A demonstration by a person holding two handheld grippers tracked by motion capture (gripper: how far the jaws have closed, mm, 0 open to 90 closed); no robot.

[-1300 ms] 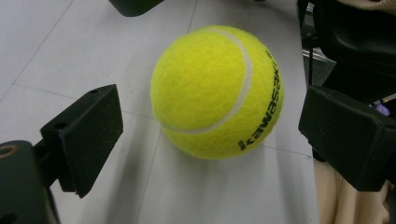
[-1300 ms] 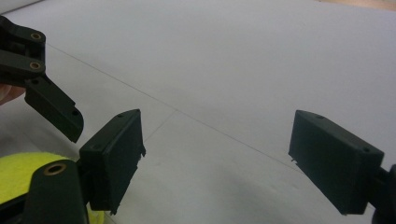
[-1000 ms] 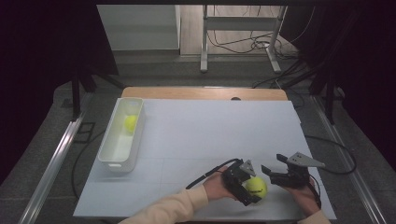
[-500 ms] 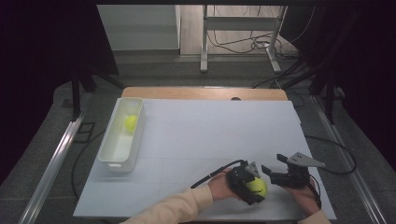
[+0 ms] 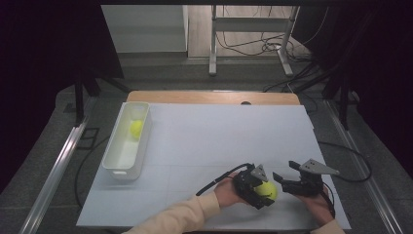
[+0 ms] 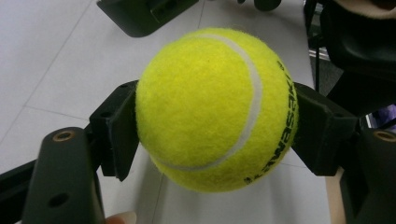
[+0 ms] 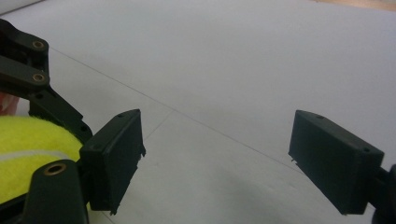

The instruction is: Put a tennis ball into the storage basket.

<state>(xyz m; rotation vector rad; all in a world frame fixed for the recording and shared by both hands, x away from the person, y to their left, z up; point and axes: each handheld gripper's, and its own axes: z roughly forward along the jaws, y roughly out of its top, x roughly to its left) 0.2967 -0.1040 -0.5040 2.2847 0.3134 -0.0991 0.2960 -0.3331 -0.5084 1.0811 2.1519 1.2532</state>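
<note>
Yellow felt of the tennis ball [image 5: 266,190] sits pinched in the left gripper [image 5: 260,191] at lower centre-right, whose jaws have just closed on it; the white bin [image 5: 122,165] lies well off to the upper left, while the right gripper [image 5: 284,178] stands spread just beside.

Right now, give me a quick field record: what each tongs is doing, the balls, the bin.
left tongs: shut on tennis ball, pads pressing both its sides; jaws have just been closing
right tongs: open, nothing between the pads
held ball location: near front edge of white table, beside the right tongs
second tennis ball: lying in white bin
bin location: left side of table, away from both tongs
</note>
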